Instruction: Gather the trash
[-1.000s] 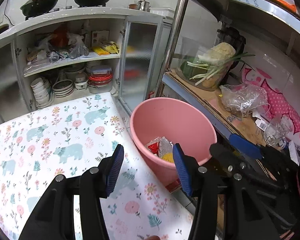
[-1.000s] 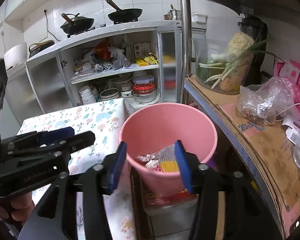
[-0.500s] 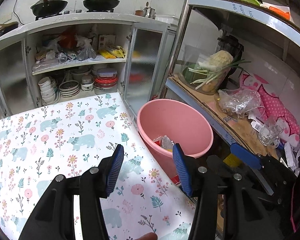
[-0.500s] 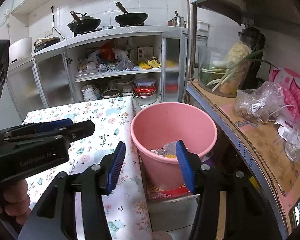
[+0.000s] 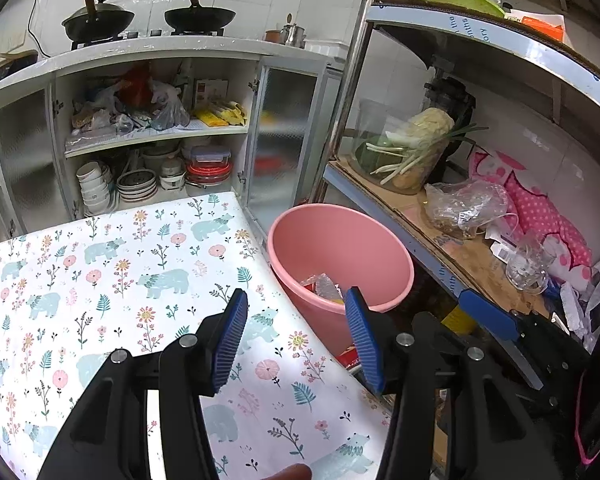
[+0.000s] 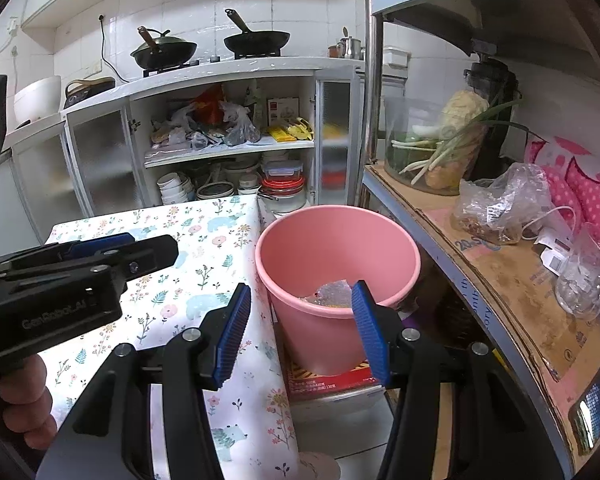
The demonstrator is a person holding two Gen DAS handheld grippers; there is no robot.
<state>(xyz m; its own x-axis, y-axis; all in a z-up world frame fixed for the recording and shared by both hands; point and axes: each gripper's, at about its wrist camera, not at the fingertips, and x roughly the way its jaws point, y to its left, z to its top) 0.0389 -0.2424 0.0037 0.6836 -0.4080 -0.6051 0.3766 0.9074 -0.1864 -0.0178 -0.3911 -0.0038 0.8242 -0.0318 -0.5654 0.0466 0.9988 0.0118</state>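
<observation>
one pink bucket [image 6: 337,248], two woks [image 6: 164,50], two empty claws [image 5: 296,336]

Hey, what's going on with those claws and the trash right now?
Left gripper and right gripper open, empty. Crumpled wrappers inside round pink plastic bucket. Nothing in the way.

1. White-tiled wall [image 6: 300,0] across the top of the frame, above a white counter [image 6: 236,70].
2. Two dark woks [image 5: 148,20] on a stove, upper left of the frame.
3. Open white cabinet [image 5: 156,136] below, centre left, crammed with bags, bowls and lidded containers; frosted doors [image 5: 284,136] ajar.
4. Table with a bear-and-flower cloth [image 5: 100,280] filling the lower left.
5. Metal rack [image 6: 500,280] on the right, its shelf lined with cardboard, loaded with vegetables and plastic bags.
</observation>
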